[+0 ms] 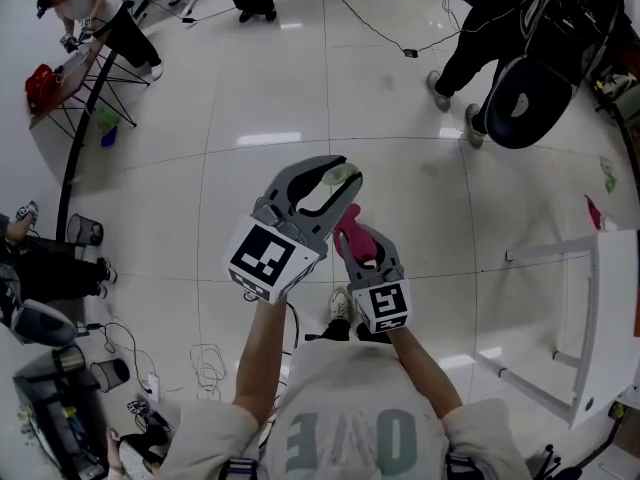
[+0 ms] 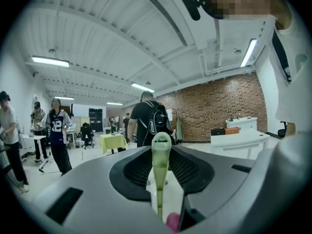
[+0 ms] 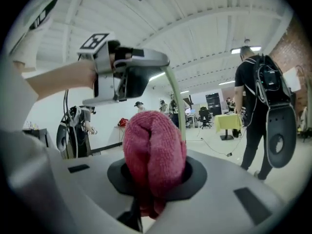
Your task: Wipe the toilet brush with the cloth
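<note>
My left gripper (image 1: 335,175) is shut on the pale green toilet brush handle (image 1: 343,176), held up in front of the person's chest. In the left gripper view the handle (image 2: 161,169) stands upright between the two dark pads, its rounded end on top. The brush head is hidden. My right gripper (image 1: 352,230) sits just below and to the right, shut on a bunched pink cloth (image 1: 350,234). In the right gripper view the cloth (image 3: 153,152) bulges out of the jaws, and the handle (image 3: 175,101) runs down from the left gripper (image 3: 129,74) close behind it.
A white table frame (image 1: 590,318) stands at the right. A person with a black backpack (image 1: 520,58) is at the far right, and another bends over a folding table (image 1: 70,78) at the far left. Cables (image 1: 205,363) lie on the tiled floor near the person's feet.
</note>
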Tool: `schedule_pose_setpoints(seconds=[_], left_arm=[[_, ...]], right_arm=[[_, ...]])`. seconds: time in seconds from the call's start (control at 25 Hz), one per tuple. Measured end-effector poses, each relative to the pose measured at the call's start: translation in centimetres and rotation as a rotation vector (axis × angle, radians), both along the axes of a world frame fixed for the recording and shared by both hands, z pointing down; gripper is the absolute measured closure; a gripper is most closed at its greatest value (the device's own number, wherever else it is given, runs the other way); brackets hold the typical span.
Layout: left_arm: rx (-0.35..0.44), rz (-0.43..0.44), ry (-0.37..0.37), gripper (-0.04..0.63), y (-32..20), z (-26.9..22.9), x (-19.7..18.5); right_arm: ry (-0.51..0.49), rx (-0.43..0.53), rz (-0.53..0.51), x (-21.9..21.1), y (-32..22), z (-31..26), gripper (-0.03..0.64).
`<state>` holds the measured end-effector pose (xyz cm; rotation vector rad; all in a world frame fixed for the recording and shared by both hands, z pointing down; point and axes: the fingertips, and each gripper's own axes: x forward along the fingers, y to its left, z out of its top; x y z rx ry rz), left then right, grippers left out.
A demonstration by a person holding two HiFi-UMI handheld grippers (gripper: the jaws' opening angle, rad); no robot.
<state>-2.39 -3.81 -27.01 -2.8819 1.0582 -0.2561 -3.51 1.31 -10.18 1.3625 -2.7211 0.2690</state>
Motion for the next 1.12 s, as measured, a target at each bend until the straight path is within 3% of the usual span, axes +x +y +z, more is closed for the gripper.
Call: schedule_pose_setpoints(seconds=[0.16,0.52,0.88,1.12], left_arm=[[-0.007,0.007,0.044,0.483,0.7,-0.7,0.6],[-0.026,0.005,0.055,0.483,2.2,-0.4,0.5],[-0.056,-0.013,0.024,0.483,3.5,1.5,1.1],[-0.071,-0.032,0.019,0.483,3.3,2.1,0.0]], right_arm=[[0.069,-0.028,0.025,-0.5,-1.3,1.7,0.548],[0.090,-0.031,0.079,1.1,-2.2,2.4,0.548],[0.035,0.021,0.119,2.2,-2.6,0.2,0.548],[-0.054,0.080,0.135,1.9,-2.7,-4.0,0.548]])
